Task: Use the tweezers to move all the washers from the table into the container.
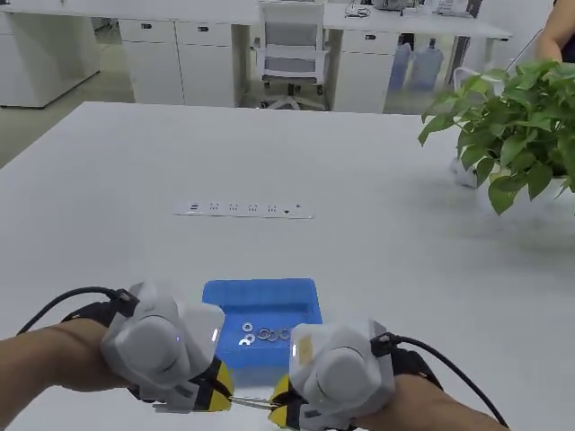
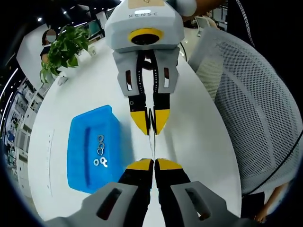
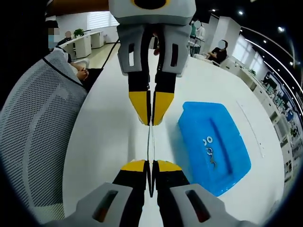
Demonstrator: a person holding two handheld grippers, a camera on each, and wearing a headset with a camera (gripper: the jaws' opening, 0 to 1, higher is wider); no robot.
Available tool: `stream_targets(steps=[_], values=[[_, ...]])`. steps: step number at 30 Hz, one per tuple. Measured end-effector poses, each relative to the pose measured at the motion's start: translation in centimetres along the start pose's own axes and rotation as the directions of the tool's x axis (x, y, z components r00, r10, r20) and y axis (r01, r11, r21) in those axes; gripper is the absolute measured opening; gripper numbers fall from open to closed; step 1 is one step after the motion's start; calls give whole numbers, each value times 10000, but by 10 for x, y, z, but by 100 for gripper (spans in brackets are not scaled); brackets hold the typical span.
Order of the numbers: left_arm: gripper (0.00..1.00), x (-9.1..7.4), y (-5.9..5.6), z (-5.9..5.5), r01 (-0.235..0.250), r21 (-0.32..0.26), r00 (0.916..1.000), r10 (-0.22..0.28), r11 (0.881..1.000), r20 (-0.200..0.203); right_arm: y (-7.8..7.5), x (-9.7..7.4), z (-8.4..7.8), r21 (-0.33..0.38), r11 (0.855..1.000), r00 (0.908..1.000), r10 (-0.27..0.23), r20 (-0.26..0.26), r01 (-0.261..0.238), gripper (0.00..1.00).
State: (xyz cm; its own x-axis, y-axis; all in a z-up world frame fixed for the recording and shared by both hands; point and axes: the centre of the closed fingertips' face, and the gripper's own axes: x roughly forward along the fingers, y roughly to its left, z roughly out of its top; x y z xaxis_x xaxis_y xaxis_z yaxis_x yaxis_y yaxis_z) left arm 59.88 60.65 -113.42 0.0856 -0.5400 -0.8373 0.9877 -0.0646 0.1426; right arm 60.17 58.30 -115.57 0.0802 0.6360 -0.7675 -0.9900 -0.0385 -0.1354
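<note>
Tongs [image 2: 154, 164] pinching tweezers [image 2: 152, 144], washers [image 2: 100, 151] in container [image 2: 81, 137] (blue)

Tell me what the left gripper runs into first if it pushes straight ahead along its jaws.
Likely the right gripper, facing the left gripper tip to tip; the tweezers, clamped by both, bridge the gap. The blue container lies aside.

Potted plant [image 1: 517, 126], power strip [image 1: 244, 210]

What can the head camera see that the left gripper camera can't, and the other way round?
Head view: a wheeled office chair by far desks. Left gripper view: a mesh chair back, and the right gripper face-on, shut on the tweezers. Both: the blue container, washers inside it, the potted plant.
</note>
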Motion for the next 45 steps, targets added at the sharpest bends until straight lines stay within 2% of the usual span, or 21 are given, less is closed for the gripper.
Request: stream_targets(steps=[16,27,29,40,45], values=[[6,24,-8,-12,184,-754,9998,-185,9970,-11,9,18,-20,-98,9990,9973,426,-599,-433,10],[6,31,-11,-19,369,-1157,9992,-382,9926,-93,5,17,-20,426,9978,9973,525,-504,-504,13],[7,33,-12,-20,354,-1065,9992,-373,9937,-160,5,17,-20,528,9972,9972,552,-501,-525,13],[7,37,-12,-21,331,-1269,9992,-355,9914,-165,4,16,-22,663,9965,9969,541,-568,-503,14],[7,40,-12,-24,387,-1288,9987,-427,9909,-288,4,16,-23,702,9960,9957,599,-700,-550,14]])
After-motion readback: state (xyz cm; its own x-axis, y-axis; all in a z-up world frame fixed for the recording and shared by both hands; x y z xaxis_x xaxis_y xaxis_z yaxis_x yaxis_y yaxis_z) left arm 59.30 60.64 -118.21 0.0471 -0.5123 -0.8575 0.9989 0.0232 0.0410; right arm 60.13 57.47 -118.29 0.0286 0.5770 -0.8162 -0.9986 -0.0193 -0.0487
